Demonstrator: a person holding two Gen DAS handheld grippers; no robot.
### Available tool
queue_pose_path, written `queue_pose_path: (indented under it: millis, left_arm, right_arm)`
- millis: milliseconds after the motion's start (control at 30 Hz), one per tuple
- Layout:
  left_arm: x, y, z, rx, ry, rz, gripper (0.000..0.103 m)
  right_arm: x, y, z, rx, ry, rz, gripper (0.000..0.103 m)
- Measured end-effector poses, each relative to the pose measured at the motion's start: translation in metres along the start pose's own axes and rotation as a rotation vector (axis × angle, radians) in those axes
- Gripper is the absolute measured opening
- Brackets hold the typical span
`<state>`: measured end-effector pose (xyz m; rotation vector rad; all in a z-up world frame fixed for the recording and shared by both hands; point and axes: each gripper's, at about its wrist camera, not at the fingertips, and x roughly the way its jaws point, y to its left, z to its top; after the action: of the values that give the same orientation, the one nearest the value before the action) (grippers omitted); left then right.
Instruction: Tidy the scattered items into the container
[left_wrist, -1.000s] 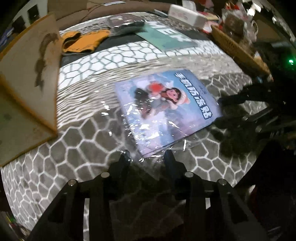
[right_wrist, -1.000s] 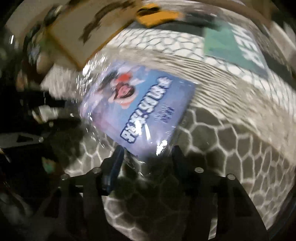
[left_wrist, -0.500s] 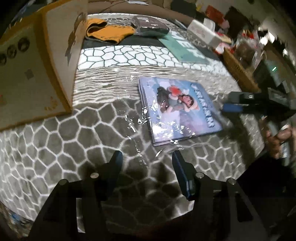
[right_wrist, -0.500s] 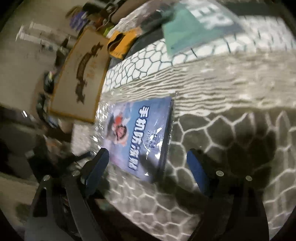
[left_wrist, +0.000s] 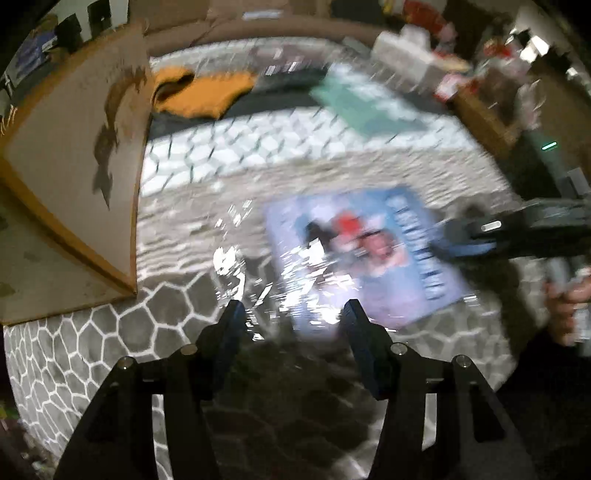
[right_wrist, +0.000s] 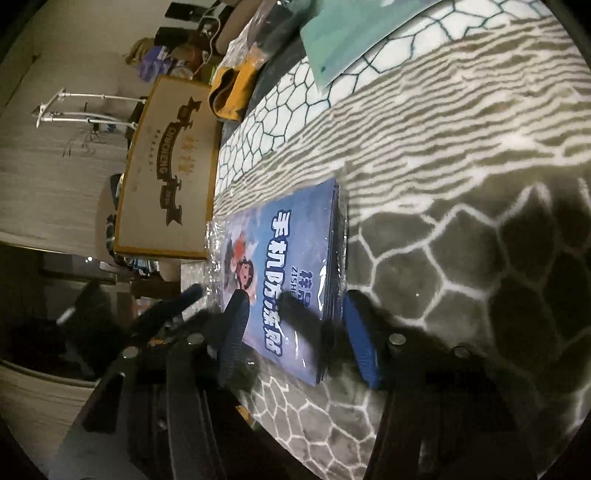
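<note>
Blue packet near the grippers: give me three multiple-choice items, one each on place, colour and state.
1. Where does the blue packet lie?
A. inside the cardboard box
B. flat on the patterned cloth
C. on the floor
2. What colour is the crumpled cloth beyond the cardboard box?
A. orange
B. pink
C. white
3. How does the right gripper stand?
A. clear of the packet
B. straddling the packet's near edge
C. holding the box
Answers: 1 B, it rests flat on the patterned cloth; 2 A, it shows orange; 3 B, its closing jaws flank that edge.

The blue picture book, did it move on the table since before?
Cannot tell. The blue picture book lies flat near the cardboard box as before, but both cameras moved, and the left wrist view is blurred.
</note>
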<state>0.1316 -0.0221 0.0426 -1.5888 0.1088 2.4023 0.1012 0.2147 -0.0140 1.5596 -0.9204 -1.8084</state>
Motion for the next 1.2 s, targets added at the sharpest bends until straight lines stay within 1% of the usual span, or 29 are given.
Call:
queue_pose_path:
  millis: [33,133,267,300,400,433,467,500,567,667,733,800,833,900,933,1000,1100,1133,1200]
  left_arm:
    - [0.007,0.003,0.0,-0.011,0.017,0.003,0.058]
    - [0.01,0.012,-0.002,-0.058,0.027,-0.013,0.058]
    - [0.016,0.015,-0.004,-0.06,0.042,-0.015,0.059]
    - [0.016,0.017,-0.004,-0.065,0.042,-0.015,0.061]
    - [0.017,0.016,-0.007,-0.066,0.032,-0.006,0.062]
    - [0.017,0.014,-0.008,-0.058,0.028,0.003,0.062]
    - [0.017,0.013,-0.008,-0.053,0.023,0.009,0.062]
    - [0.017,0.013,-0.008,-0.05,0.018,0.008,0.062]
    - [0.017,0.016,-0.009,-0.051,0.013,0.0,0.062]
    - [0.012,0.023,-0.009,-0.079,0.005,-0.03,0.062]
    - [0.007,0.032,-0.013,-0.117,-0.001,-0.051,0.062]
    - [-0.002,0.043,-0.021,-0.158,-0.016,-0.074,0.062]
    - [-0.008,0.051,-0.026,-0.177,-0.026,-0.072,0.062]
    - [-0.015,0.059,-0.032,-0.183,-0.035,-0.051,0.062]
    - [-0.018,0.064,-0.036,-0.178,-0.036,-0.028,0.062]
    - [-0.018,0.07,-0.04,-0.183,-0.023,-0.024,0.063]
    - [-0.009,0.081,-0.044,-0.232,0.019,-0.073,0.063]
    - [-0.006,0.083,-0.045,-0.249,0.023,-0.097,0.065]
    - [-0.006,0.081,-0.043,-0.259,0.01,-0.123,0.066]
  right_arm:
    - [0.002,0.001,0.0,0.001,0.002,0.002,0.051]
    - [0.007,0.006,0.001,-0.023,0.014,-0.007,0.052]
    - [0.016,0.017,0.005,-0.052,0.034,-0.027,0.056]
    - [0.02,0.021,0.007,-0.058,0.044,-0.032,0.056]
    - [0.028,0.033,0.01,-0.082,0.04,-0.056,0.056]
    - [0.029,0.038,0.01,-0.094,0.033,-0.061,0.055]
    - [0.028,0.044,0.009,-0.112,0.021,-0.067,0.05]
    - [0.026,0.048,0.009,-0.13,0.013,-0.077,0.046]
    - [0.023,0.056,0.01,-0.157,0.0,-0.094,0.025]
    - [0.017,0.063,0.01,-0.175,0.002,-0.085,0.023]
    - [0.016,0.067,0.007,-0.186,0.012,-0.106,0.023]
    - [0.013,0.066,0.005,-0.179,0.007,-0.097,0.022]
    - [0.012,0.067,0.005,-0.18,0.004,-0.098,0.022]
    - [0.011,0.065,0.004,-0.179,0.002,-0.105,0.022]
    - [0.011,0.063,0.005,-0.172,0.002,-0.102,0.022]
    - [0.01,0.057,0.005,-0.155,0.001,-0.092,0.022]
    - [0.01,0.05,0.003,-0.149,0.0,-0.096,0.023]
    - [0.01,0.047,0.002,-0.145,0.0,-0.097,0.023]
    - [0.011,0.04,0.0,-0.134,0.002,-0.093,0.024]
